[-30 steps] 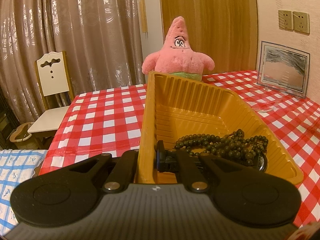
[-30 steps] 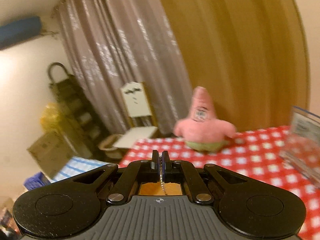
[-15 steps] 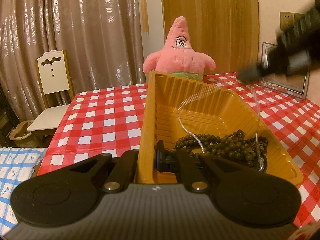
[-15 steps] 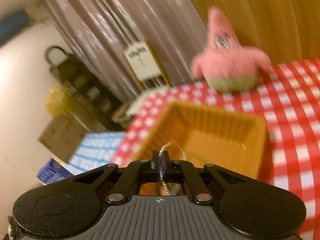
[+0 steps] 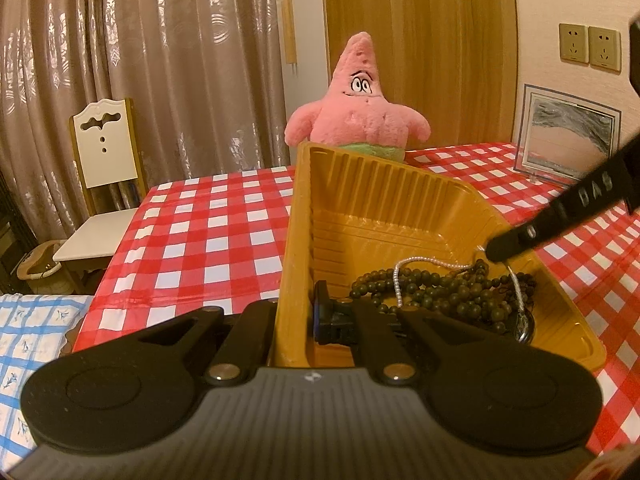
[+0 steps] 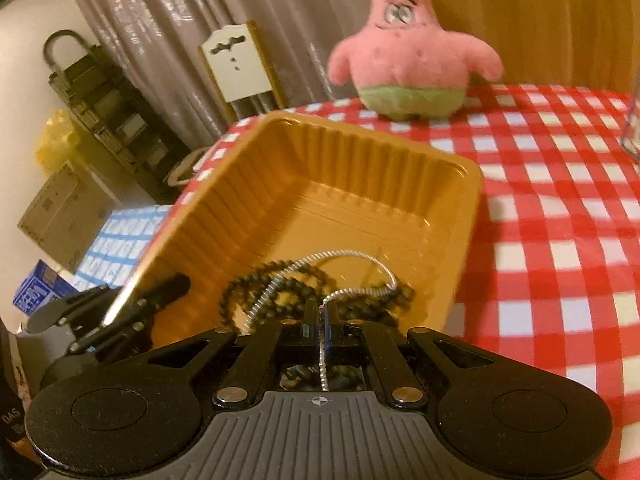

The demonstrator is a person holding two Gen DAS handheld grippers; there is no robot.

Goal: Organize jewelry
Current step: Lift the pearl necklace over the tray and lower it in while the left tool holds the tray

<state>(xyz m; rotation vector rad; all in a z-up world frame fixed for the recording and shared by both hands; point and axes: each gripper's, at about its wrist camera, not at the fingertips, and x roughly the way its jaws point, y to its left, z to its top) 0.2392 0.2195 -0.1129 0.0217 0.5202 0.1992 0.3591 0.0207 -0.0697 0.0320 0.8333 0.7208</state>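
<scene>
left gripper [image 5: 298,322] fingers clenched on near-left wall of orange tray [image 5: 400,200] on counter [image 5: 200,240] | right gripper [image 6: 320,322] fingers pinch pearl chain [image 6: 348,258], draped over dark bead string [image 5: 448,294] inside tray | risk: chain tangles in beads, or clings to fingers on release | text: "DAS" on right gripper

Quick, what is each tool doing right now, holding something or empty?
Left tool: closed on the tray wall.
Right tool: closed on the pearl chain.
</scene>
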